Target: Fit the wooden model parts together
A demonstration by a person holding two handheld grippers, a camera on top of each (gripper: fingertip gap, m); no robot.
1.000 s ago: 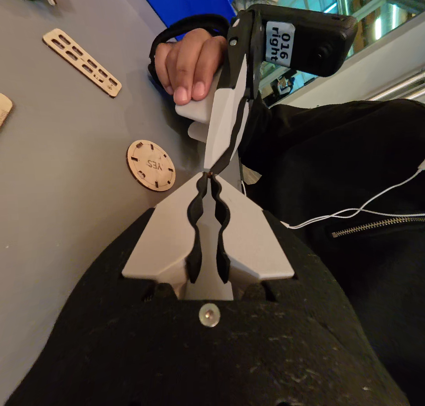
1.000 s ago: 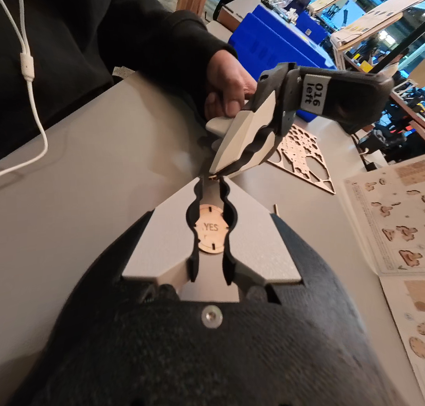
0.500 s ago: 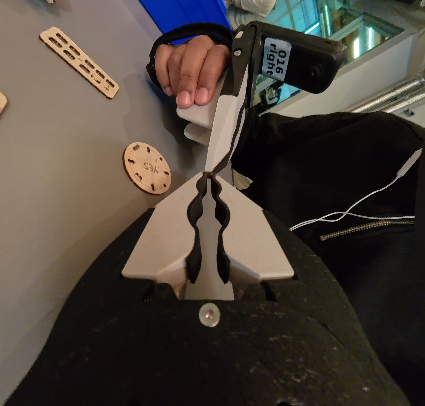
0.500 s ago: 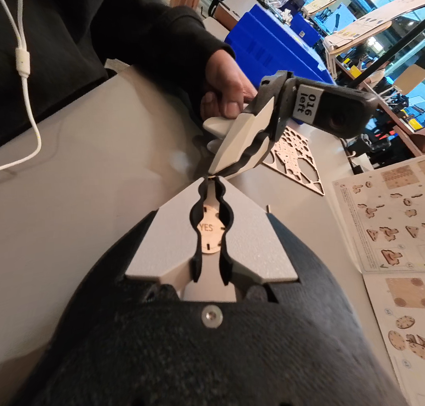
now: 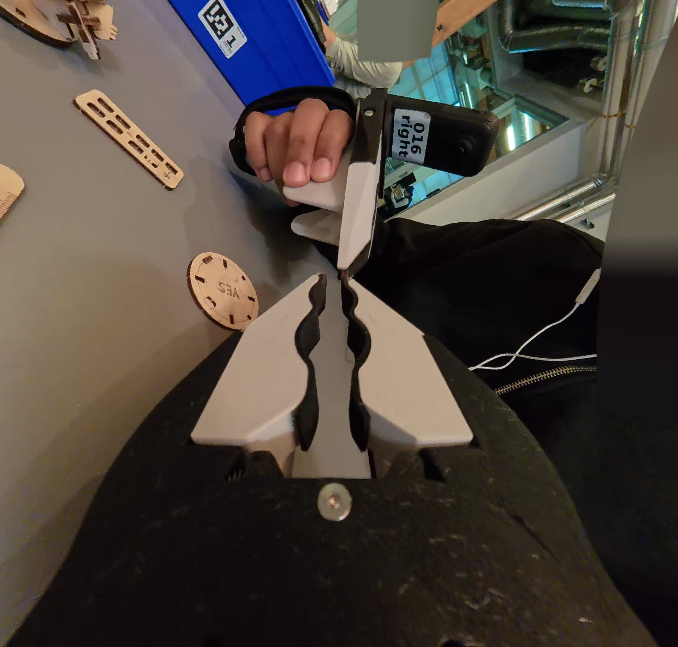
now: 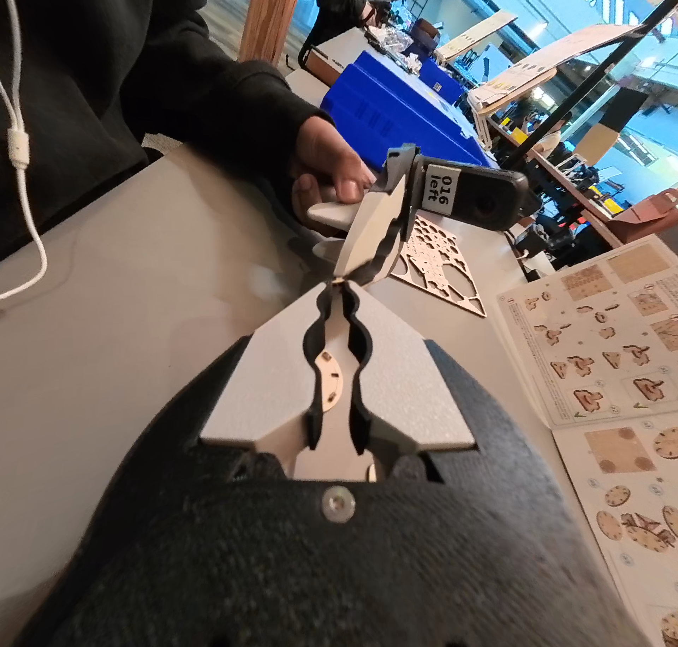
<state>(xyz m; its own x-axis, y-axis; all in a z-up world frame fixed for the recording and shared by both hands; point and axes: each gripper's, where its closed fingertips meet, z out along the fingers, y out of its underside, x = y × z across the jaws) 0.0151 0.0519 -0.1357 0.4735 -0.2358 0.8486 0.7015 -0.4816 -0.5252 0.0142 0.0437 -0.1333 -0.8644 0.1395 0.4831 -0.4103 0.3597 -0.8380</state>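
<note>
**A:** What's closest to your cameras?

**B:** On my left wrist view, the left gripper (image 5: pixel 332 279) has its fingers slightly spread, with a narrow slit of grey table (image 5: pixel 73 299) showing between the black pads. Nothing sits inside that slit. On my right wrist view, the right gripper (image 6: pixel 336 287) has its tips pressed together on a small wooden piece (image 6: pixel 337 281).

**A:** So where exactly is that piece?

**B:** It's up off the table, right where the two grippers meet nose to nose. From the left side I see it as a tiny brown bit (image 5: pixel 343 274), pinched at the very tip of the right gripper. It lies just against my left gripper's right-hand fingertip (image 5: pixel 345 285), but my other left pad stands clear of it. I'd call it held by the right gripper alone.

**A:** And below them?

**B:** A round wooden disc (image 5: pixel 222 296) with slots around its rim lies flat on the table, just beside my left fingers. From the right view I glimpse it through the gap farther back between those fingers.

**A:** Farther out?

**B:** There's a slotted wooden strip (image 5: pixel 128 138), then a partly built wooden model (image 5: pixel 55 13) near a blue bin (image 5: pixel 257 24). On the other side lie a punched-out wooden sheet (image 6: pixel 436 262) and a printed instruction sheet (image 6: pixel 605 336). A hand (image 5: pixel 297 145) grips each tool.
</note>
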